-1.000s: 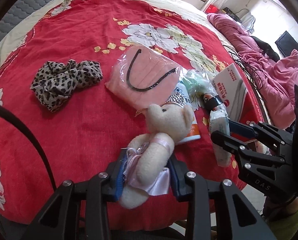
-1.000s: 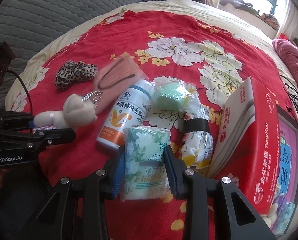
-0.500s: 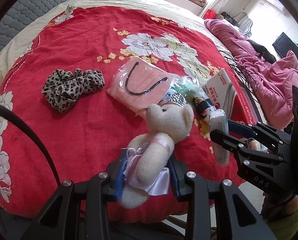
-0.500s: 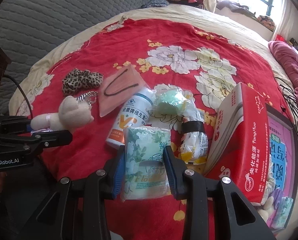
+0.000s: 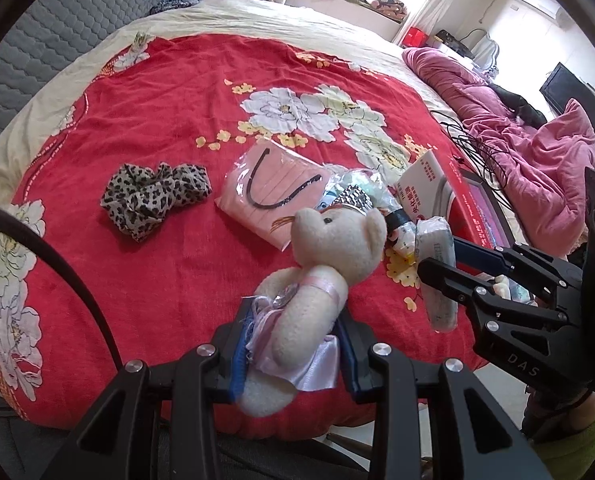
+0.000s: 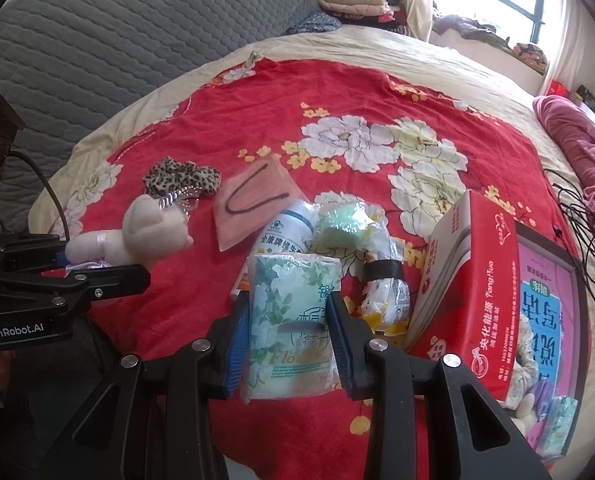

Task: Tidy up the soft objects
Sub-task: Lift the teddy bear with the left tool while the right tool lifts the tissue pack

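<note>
Clamping a cream teddy bear [image 5: 321, 280] round its body, the left gripper [image 5: 293, 344] has its blue-padded jaws drawn in against the plush and the pale satin skirt, with the bear's head sticking out past the fingertips and a small silver crown [image 5: 351, 196] on top; the bear is held up above the red blanket [image 5: 169, 128]. Closed in the same way, the right gripper [image 6: 289, 332] squeezes a tissue pack [image 6: 291, 320] with green flower print between its pads, the pack standing upright and bulging above and below the fingers. Just beyond the pack lies a white bottle [image 6: 285, 232] with an orange base, and touching it on the right is a green puff in clear wrap [image 6: 345, 224], then a wrapped bundle with a black band [image 6: 385, 284]. Right of that gripper a red box [image 6: 485, 292] stands open on its side, with a framed picture [image 6: 549, 320] beside it. Ahead of the left gripper, past the bear's head, lies a pink mask pouch [image 5: 273, 192] with a black strap, and further left of it, apart on the blanket, a leopard scrunchie [image 5: 153, 196]. Each gripper shows in the other's view: the right one to the right of the bear, the left one at the left edge beside the pack. Far right, black cables [image 5: 477, 148] trail toward a heap of pink bedding [image 5: 537, 152].
</note>
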`<action>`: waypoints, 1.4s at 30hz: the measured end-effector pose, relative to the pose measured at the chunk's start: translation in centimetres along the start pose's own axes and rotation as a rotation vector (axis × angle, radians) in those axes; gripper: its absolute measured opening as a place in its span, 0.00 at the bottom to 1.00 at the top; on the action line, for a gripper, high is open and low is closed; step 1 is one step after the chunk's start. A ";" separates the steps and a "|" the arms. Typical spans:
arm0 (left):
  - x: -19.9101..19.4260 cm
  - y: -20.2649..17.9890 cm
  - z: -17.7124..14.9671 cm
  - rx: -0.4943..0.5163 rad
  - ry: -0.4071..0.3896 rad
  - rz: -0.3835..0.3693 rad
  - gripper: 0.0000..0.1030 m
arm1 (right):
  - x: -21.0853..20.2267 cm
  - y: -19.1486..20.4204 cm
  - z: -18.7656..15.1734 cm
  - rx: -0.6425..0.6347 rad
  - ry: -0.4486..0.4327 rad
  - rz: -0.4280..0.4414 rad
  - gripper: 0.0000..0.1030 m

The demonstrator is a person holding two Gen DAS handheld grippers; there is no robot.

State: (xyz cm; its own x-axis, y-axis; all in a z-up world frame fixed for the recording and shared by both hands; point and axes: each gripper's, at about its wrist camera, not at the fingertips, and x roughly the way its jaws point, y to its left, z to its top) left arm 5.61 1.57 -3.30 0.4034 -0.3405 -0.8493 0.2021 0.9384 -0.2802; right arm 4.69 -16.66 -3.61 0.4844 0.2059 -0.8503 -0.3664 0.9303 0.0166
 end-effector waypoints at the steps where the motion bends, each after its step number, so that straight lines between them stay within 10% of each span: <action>1: -0.2 -0.1 0.0 0.002 -0.005 0.005 0.36 | -0.3 0.0 0.0 0.001 -0.007 -0.003 0.37; 42: -5.1 -8.6 -0.7 0.157 -0.116 0.051 0.36 | -9.5 -5.1 -2.1 0.145 -0.212 -0.056 0.37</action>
State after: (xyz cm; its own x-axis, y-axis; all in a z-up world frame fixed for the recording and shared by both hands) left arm 1.20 -4.75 3.16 0.5146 -0.3058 -0.8011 0.3118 0.9370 -0.1574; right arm 0.33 -24.00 3.28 0.6617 0.1980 -0.7232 -0.2241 0.9726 0.0612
